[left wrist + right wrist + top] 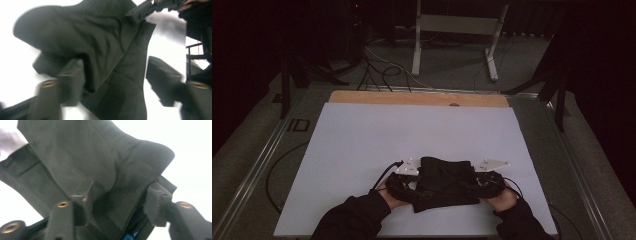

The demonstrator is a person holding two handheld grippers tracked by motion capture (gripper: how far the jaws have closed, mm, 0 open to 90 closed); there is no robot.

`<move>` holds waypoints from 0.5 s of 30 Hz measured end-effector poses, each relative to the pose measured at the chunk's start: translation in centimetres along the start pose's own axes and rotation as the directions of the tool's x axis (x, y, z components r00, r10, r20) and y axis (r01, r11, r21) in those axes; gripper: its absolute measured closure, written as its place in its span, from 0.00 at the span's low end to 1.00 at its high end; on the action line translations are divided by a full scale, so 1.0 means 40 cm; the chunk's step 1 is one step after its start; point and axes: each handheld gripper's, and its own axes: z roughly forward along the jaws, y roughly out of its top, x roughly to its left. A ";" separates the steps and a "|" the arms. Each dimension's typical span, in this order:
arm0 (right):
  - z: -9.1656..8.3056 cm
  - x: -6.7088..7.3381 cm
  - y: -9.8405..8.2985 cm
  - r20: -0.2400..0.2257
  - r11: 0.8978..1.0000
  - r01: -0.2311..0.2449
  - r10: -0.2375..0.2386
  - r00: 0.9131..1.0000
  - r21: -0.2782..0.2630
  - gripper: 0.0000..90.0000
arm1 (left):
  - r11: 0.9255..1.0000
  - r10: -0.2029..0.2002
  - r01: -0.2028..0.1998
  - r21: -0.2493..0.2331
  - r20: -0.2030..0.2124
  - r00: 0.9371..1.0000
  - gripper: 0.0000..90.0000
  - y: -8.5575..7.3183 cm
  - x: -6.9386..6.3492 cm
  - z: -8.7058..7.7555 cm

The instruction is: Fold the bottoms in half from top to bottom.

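A dark folded cloth point(446, 180) lies on the white sheet point(412, 130) near the table's front edge. My left gripper point(414, 187) is at the cloth's left end and my right gripper point(472, 187) at its right end, each in a hand. In the left gripper view, the left gripper point(115, 67) has its jaws wide apart, with rumpled cloth point(100, 37) lying loose between them. In the right gripper view, the right gripper point(120, 190) likewise stands open astride a raised fold of cloth point(105, 157); a blue print point(128, 236) peeks out beneath.
A wooden board edge point(412, 98) shows behind the white sheet. On the floor beyond stand a white metal frame point(457, 25) and loose cables point(382, 70). Dark stands flank the table at left point(287, 80) and right point(559, 95).
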 end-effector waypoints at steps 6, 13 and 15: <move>-0.038 0.001 0.021 0.027 0.996 -0.009 0.011 1.000 -0.086 0.40 | 0.994 -0.011 0.009 -0.106 -0.022 1.000 0.24 0.020 0.023 -0.066; -0.063 -0.027 0.042 0.122 0.986 -0.021 0.042 0.992 -0.166 0.60 | 0.985 -0.099 0.085 -0.151 -0.091 0.991 0.46 0.020 0.072 -0.086; -0.057 -0.039 0.047 0.138 0.984 -0.031 0.056 0.989 -0.173 0.69 | 0.984 -0.121 0.105 -0.142 -0.112 0.986 0.54 0.021 0.086 -0.080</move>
